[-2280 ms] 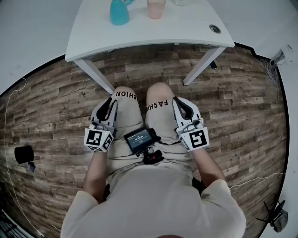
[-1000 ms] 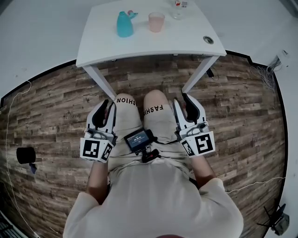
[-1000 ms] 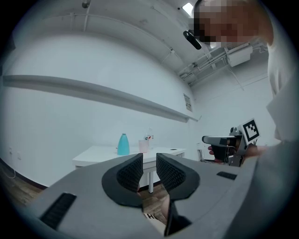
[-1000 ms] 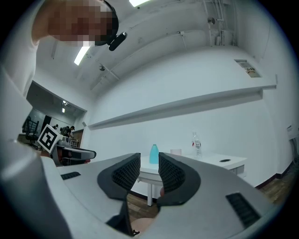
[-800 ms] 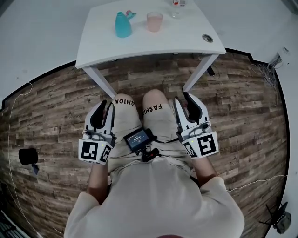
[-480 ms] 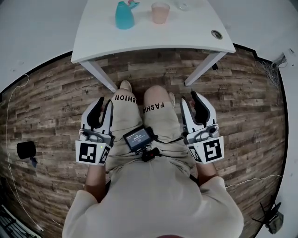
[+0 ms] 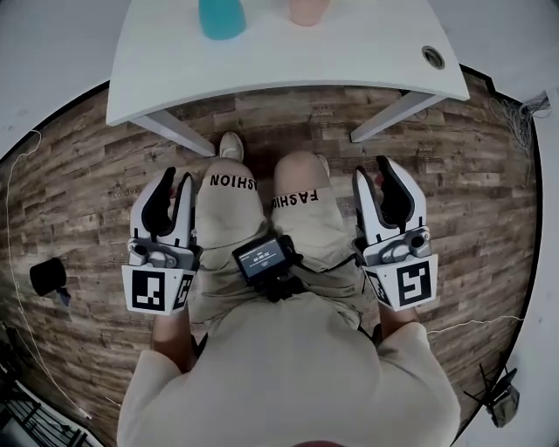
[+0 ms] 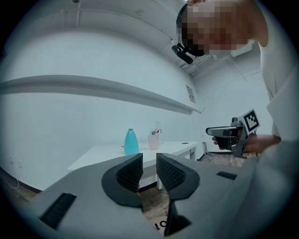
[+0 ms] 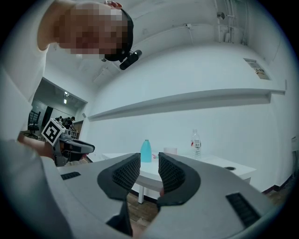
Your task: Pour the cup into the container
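Presently: left claw (image 7: 176, 179) at 9 o'clock, right claw (image 7: 373, 170) at 3 o'clock, both slightly apart and empty; pink cup (image 7: 307, 10) beside teal container (image 7: 222, 17) on white surface (image 7: 288, 57), 12 o'clock.

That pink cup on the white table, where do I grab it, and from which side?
Probably around the side wall of the pink cup at mid-height, coming in level over the near edge of the table with the right gripper. The cup stands upright, mouth up, and the teal container sits to its left, so its right side looks clearer.
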`<action>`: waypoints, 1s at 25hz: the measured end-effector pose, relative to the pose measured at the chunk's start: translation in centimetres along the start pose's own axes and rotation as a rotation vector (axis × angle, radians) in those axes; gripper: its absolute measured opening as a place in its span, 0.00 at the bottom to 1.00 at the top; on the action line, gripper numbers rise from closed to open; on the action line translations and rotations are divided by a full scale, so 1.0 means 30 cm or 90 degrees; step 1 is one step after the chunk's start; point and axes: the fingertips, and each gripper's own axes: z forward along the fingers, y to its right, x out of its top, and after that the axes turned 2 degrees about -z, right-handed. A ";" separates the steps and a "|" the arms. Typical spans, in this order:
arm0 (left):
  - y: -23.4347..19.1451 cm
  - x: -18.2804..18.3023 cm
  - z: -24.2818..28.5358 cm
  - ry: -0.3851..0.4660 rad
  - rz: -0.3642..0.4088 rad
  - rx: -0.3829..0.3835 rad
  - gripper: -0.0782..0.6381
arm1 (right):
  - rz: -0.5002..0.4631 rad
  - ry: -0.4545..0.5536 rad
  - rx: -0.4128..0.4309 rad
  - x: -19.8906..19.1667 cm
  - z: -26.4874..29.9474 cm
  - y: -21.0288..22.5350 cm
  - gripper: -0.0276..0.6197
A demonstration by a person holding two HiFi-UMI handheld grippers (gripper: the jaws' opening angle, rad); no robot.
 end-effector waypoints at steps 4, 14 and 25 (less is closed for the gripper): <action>-0.048 -0.025 0.054 -0.010 -0.006 0.009 0.24 | 0.005 -0.009 -0.001 -0.032 0.052 0.028 0.20; -0.080 -0.043 0.207 -0.012 -0.006 -0.012 0.24 | -0.015 -0.040 -0.028 -0.097 0.113 0.183 0.20; -0.058 -0.056 0.387 -0.018 -0.022 -0.074 0.24 | -0.057 -0.056 -0.017 -0.071 0.243 0.319 0.20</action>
